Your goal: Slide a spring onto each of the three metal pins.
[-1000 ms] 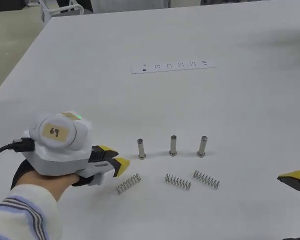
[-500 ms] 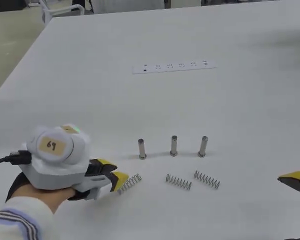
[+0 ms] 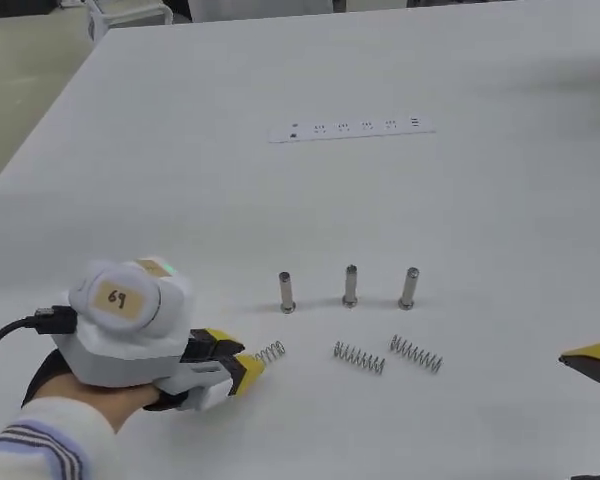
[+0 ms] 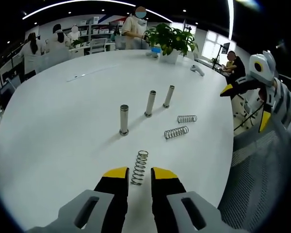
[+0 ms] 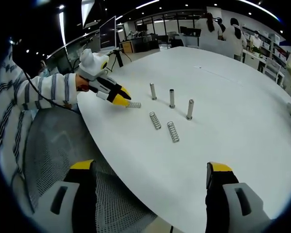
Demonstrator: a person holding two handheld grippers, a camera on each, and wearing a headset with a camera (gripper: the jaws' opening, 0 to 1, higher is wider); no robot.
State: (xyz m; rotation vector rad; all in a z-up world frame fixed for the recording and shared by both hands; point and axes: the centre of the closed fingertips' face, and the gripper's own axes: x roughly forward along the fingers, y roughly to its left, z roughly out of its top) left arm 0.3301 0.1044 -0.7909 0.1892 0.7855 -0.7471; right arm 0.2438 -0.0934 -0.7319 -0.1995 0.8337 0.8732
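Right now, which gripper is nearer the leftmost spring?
Left. The left gripper straddles the near end of the leftmost spring with open jaws; the right gripper hangs at the table edge, beyond the other springs.

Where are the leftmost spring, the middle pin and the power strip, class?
leftmost spring [image 4: 139,167]: left gripper view, its middle coils.
middle pin [image 3: 350,285]: head view, mid-shaft.
power strip [image 3: 352,129]: head view, centre of its top face.

White table [image 3: 480,220] with three upright metal pins [image 3: 350,286], three springs [image 3: 359,358] alongside, a power strip [image 3: 352,129] well apart.
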